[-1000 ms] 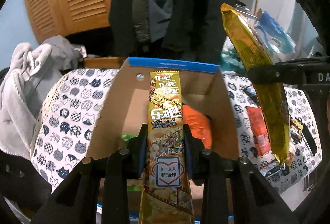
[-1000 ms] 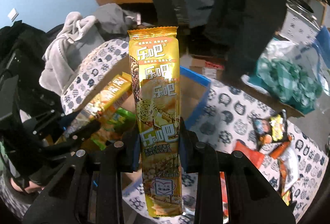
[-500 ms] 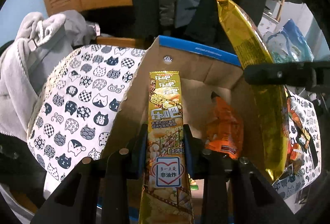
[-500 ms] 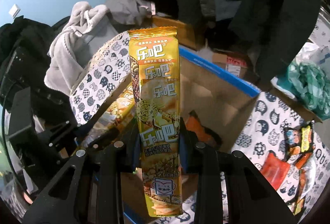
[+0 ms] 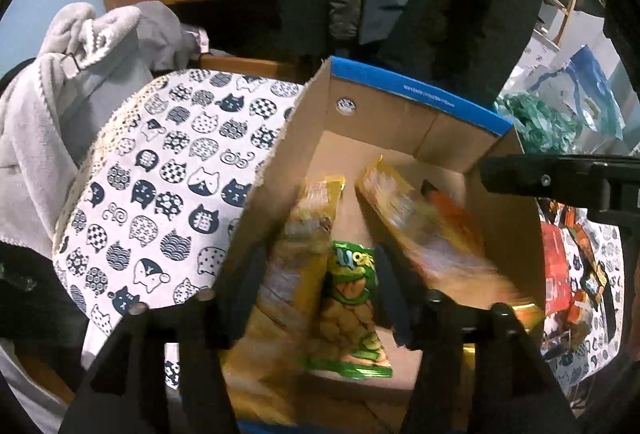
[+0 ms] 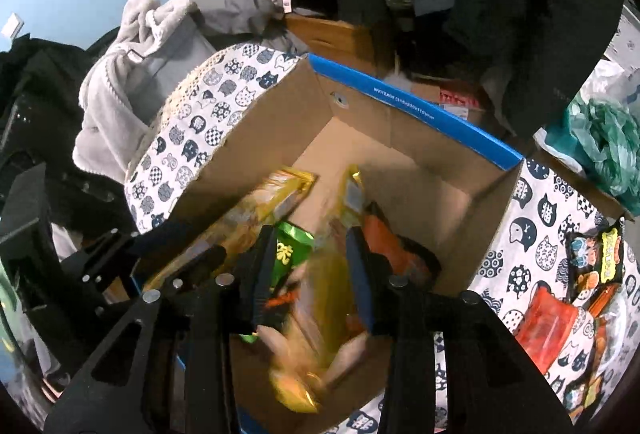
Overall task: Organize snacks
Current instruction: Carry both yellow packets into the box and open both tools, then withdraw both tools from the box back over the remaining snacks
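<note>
An open cardboard box [image 5: 416, 90] [image 6: 420, 110] with a blue rim stands on the cat-print cloth. My left gripper [image 5: 320, 274] hangs over it, jaws opening; its yellow snack packet [image 5: 308, 218] lies blurred below, free of the fingers. My right gripper [image 6: 310, 254] is also opening. Its own yellow packet [image 6: 332, 298] is a blurred streak between the fingers, slipping into the box, and shows in the left wrist view as a slanted yellow packet [image 5: 424, 234]. A green packet [image 5: 352, 294] [image 6: 288, 254] and an orange packet [image 6: 392, 246] lie inside.
Several loose snack packets [image 6: 592, 266] lie on the cat-print cloth [image 6: 536, 234] right of the box. Grey fleece clothes [image 5: 60, 94] are piled at the left, dark coats hang behind, and a green plastic bag [image 6: 604, 142] sits at the far right.
Both grippers moved down over the box and their jaws parted. The two yellow packets, held upright before, have left the pads and are dropping into the box.
</note>
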A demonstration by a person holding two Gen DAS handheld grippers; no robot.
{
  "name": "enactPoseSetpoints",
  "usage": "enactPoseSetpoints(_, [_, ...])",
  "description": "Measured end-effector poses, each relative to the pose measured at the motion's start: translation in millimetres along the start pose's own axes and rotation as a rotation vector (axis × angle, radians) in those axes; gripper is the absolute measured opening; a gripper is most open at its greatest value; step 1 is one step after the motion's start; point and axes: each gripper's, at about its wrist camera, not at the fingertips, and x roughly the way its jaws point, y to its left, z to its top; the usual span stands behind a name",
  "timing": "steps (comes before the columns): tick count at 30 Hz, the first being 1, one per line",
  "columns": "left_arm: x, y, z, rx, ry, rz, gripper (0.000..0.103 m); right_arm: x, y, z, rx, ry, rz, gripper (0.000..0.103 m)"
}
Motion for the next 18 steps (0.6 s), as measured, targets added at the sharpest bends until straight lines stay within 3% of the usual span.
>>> enactPoseSetpoints(6, [-8,-5,-1,0.002,-0.003,-0.016,0.068,-11,0,-4,-0.007,-0.019,-0.012,0.061])
enactPoseSetpoints(18, [-23,-46,-1,0.095,-0.011,-0.058,0.078,-36,-30,-35,-0.031,-0.030,-0.131,0.070])
